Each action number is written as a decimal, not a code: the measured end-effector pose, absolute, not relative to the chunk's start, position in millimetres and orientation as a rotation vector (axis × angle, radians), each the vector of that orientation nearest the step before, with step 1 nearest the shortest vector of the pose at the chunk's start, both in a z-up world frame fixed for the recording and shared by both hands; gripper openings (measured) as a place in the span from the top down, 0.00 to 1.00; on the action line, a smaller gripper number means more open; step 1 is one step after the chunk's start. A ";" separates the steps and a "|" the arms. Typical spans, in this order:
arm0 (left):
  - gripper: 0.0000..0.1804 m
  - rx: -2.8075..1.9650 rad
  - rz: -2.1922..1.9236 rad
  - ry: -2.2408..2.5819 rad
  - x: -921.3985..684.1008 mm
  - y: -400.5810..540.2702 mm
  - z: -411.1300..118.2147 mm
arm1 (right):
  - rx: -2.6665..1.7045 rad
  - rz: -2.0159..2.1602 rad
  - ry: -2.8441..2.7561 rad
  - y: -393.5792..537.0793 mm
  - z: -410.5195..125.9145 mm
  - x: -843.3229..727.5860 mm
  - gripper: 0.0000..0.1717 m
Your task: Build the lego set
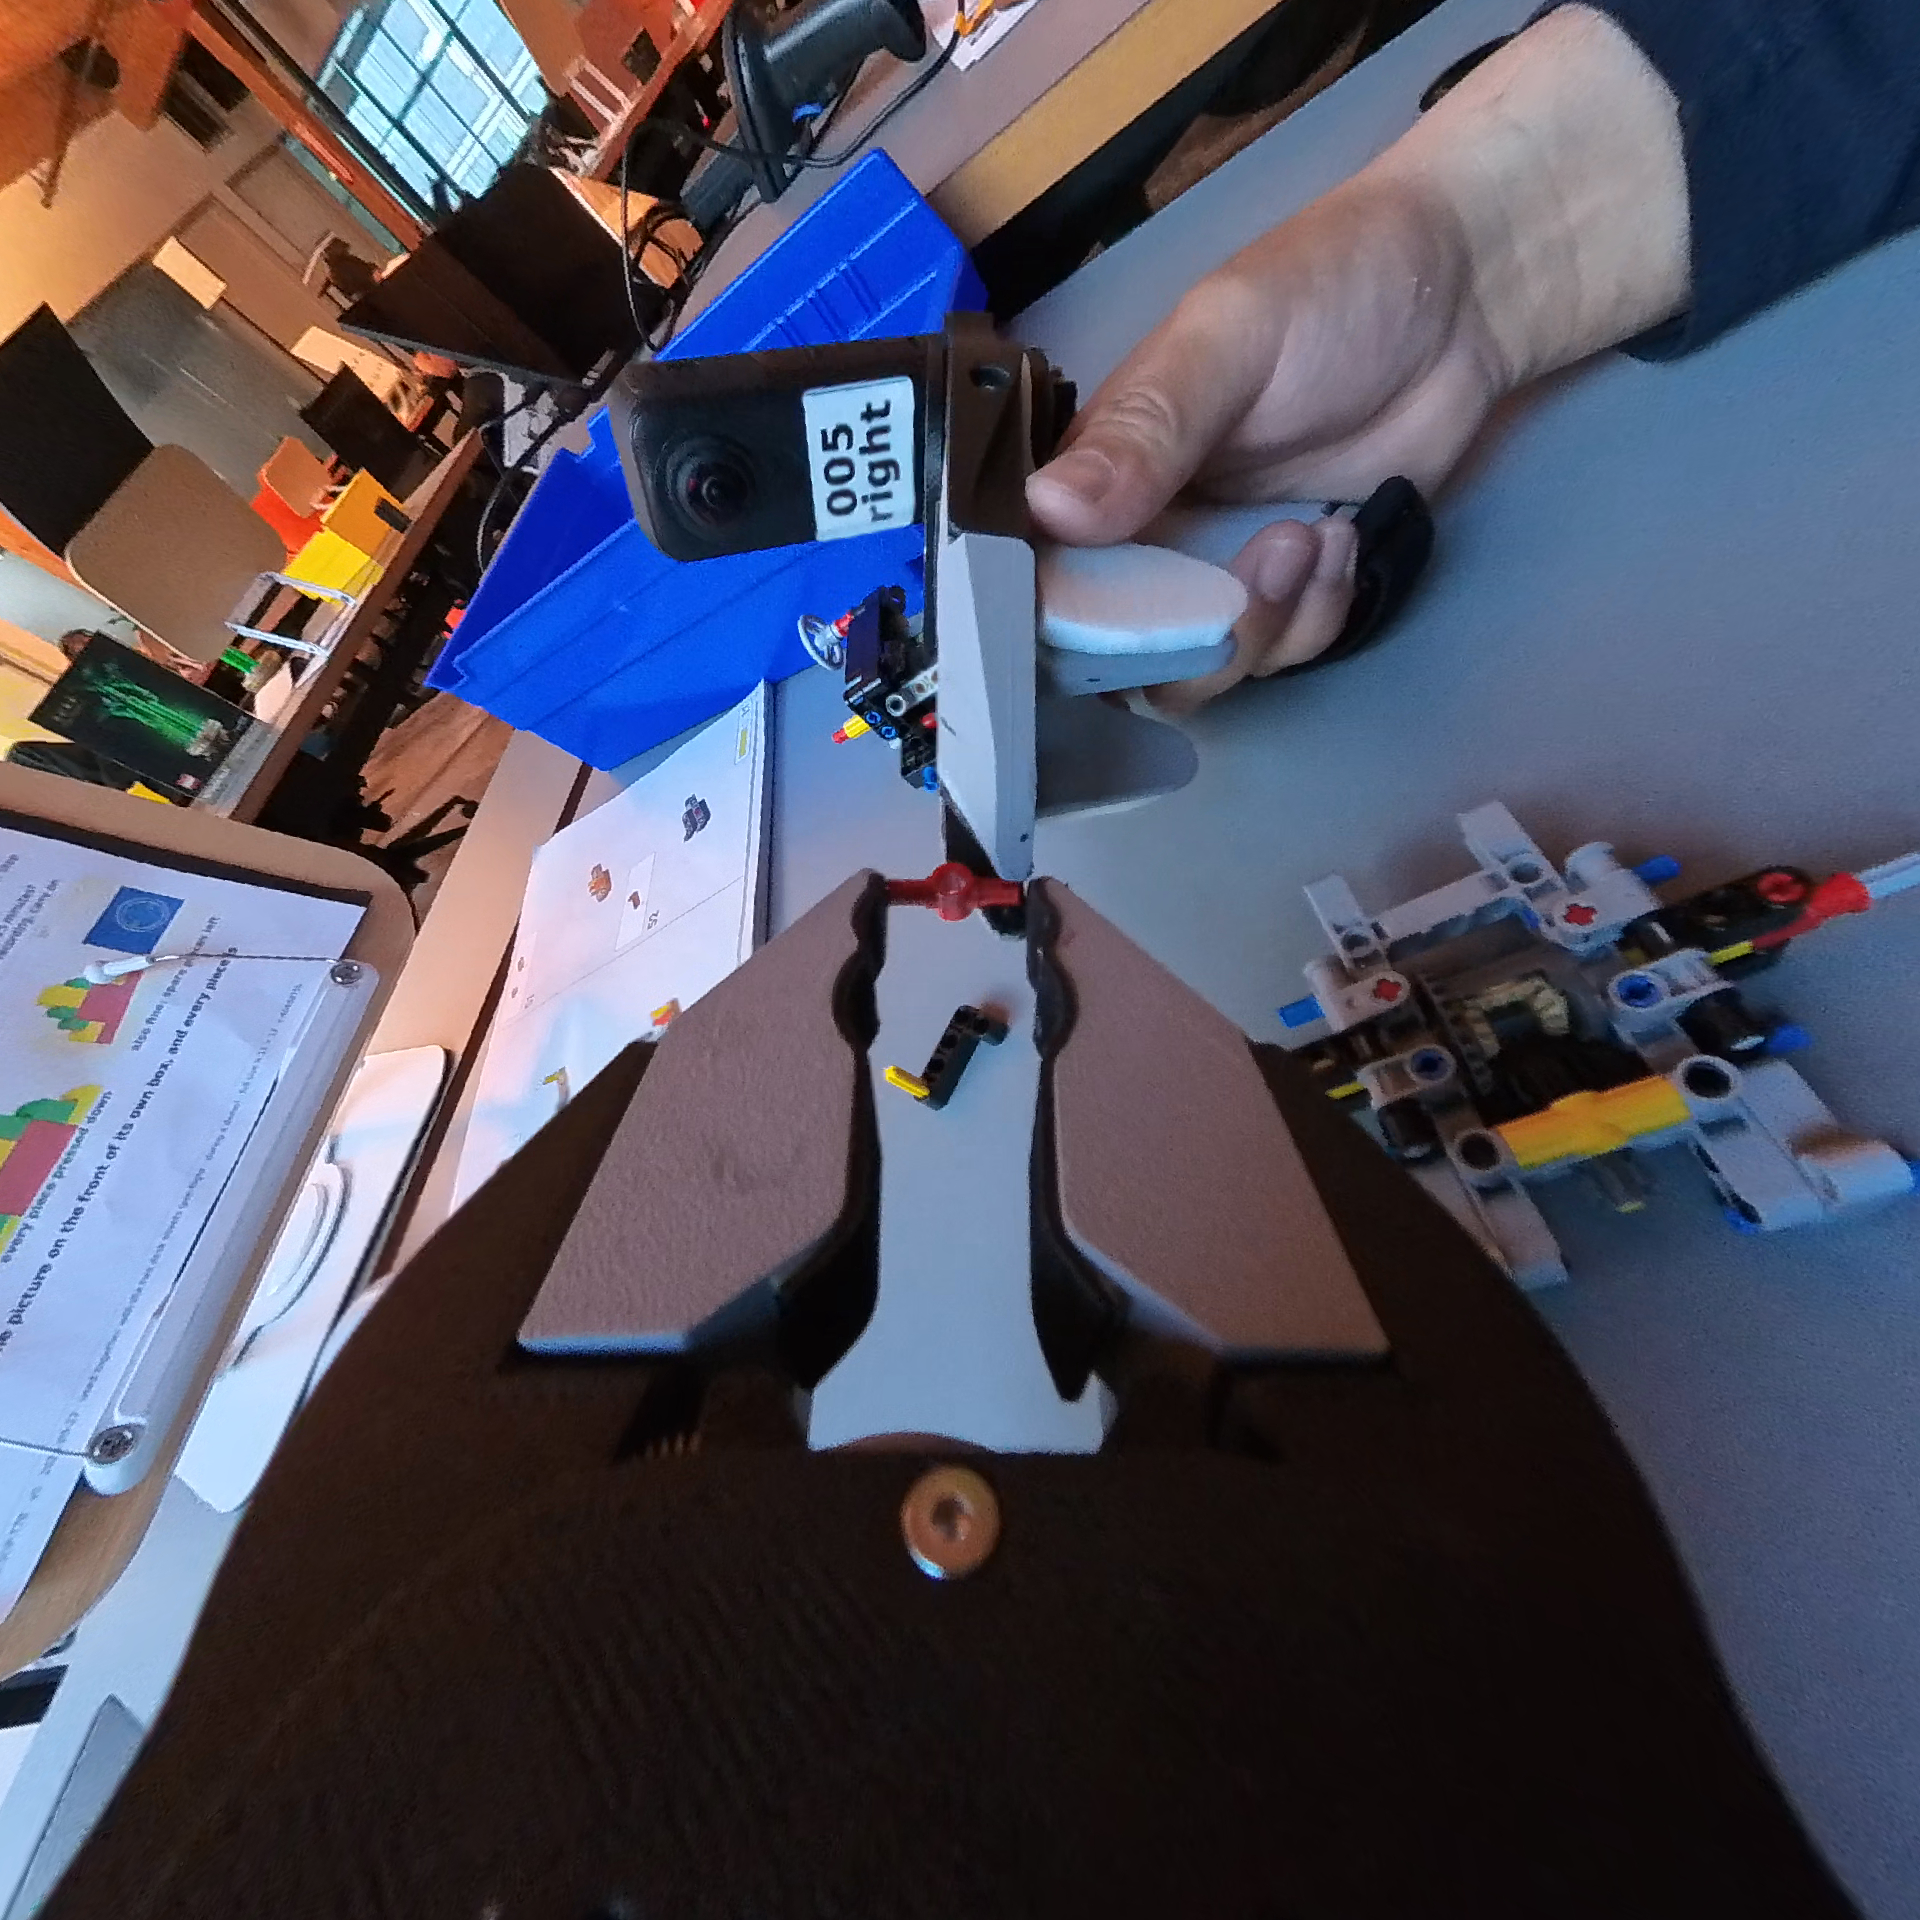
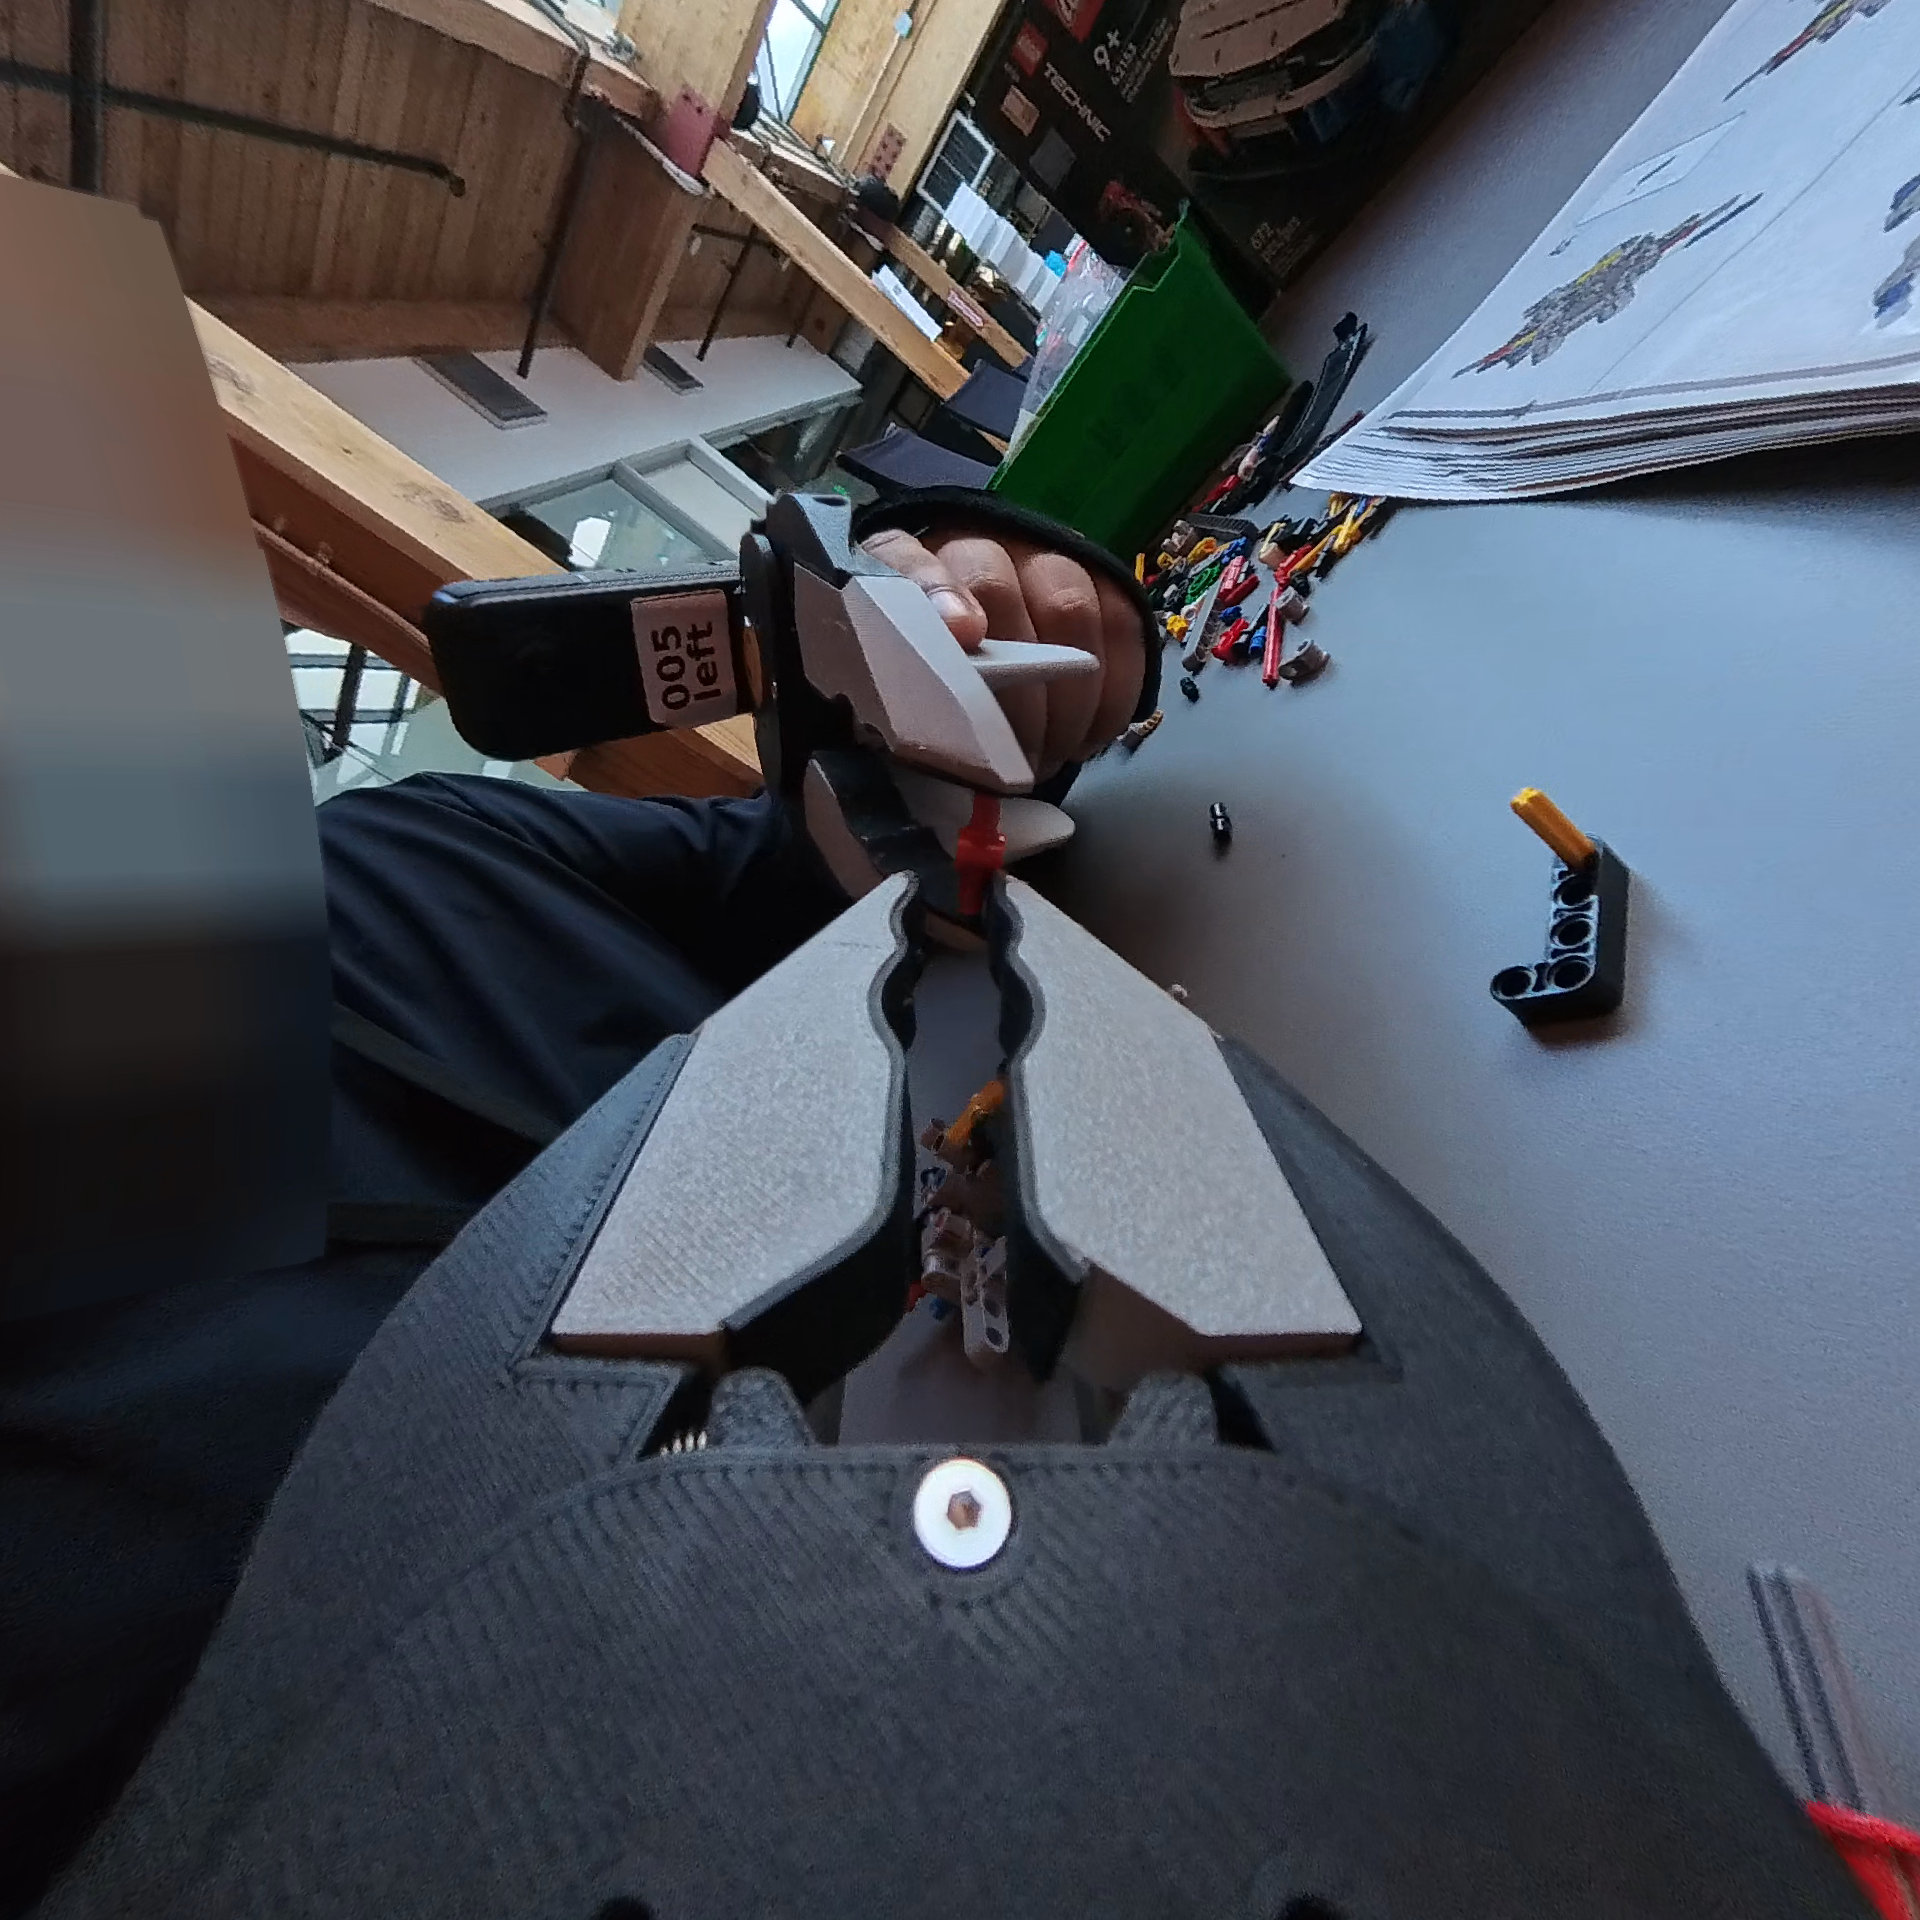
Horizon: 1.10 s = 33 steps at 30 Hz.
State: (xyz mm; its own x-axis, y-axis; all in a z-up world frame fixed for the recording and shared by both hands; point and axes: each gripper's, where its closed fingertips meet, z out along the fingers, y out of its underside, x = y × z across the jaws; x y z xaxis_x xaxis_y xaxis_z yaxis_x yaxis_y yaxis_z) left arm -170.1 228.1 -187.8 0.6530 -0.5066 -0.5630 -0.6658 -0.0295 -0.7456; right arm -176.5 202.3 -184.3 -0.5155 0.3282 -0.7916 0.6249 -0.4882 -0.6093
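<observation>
On the far left of the left wrist view a printed sheet (image 1: 156, 1039) with coloured brick drawings and lines of text stands in a clear holder. Next to it an instruction booklet (image 1: 644, 914) lies flat on the grey bench (image 1: 1558, 675), with a blue bin (image 1: 727, 520) behind it.

In the middle, the left claw (image 1: 956, 894) grips a red pin (image 1: 951, 891) end to end. The pin's long axis runs straight across the gap, one end against each pad, and it is held up off the bench. Below it on the bench lies a black bent beam (image 1: 961, 1055) with a yellow peg sticking out of one end.

The right claw (image 2: 954, 894) meets the pin from the opposite side. In its own view the pin stands lengthwise, its near end dipping between the fingertips. The jaws are narrowly apart; the pin lies close by the right-hand finger with a visible gap to the other, so it is not clamped there. Each claw's camera carries a white label with dark print.

To the right sits a part-built grey, black and yellow model (image 1: 1558, 1039). The right wrist view also shows a green bin (image 2: 1143, 395), scattered loose pieces (image 2: 1247, 592) and a dark printed box (image 2: 1091, 104).
</observation>
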 end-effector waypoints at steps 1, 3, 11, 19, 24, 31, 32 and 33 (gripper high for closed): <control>0.86 -1.678 0.176 0.970 -170.1 228.3 -188.1 | 1.423 -2.110 1.468 202.4 -184.4 -176.4 0.95; 0.86 -1.671 0.189 0.980 -169.4 227.8 -188.7 | 1.424 -2.102 1.484 201.7 -184.9 -175.6 0.95; 0.87 -1.659 0.207 0.981 -172.5 227.7 -191.2 | 1.553 -2.022 1.770 205.2 -192.3 -176.5 0.92; 0.88 -1.658 0.194 0.976 -174.2 227.5 -190.6 | 1.564 -2.034 1.701 208.4 -193.7 -178.3 0.94; 0.88 -1.655 0.160 1.017 -168.3 223.5 -194.3 | 1.591 -2.067 1.720 215.2 -189.7 -179.4 0.91; 0.88 -1.661 0.147 1.019 -166.6 223.2 -194.8 | 1.557 -2.071 1.646 205.6 -190.3 -182.0 0.98; 0.88 -1.668 0.143 0.998 -167.8 224.6 -193.7 | 1.565 -2.088 1.616 207.3 -189.0 -183.0 0.98; 0.88 -1.678 0.153 0.970 -170.8 227.0 -192.3 | 1.584 -2.113 1.586 210.7 -187.4 -184.7 0.98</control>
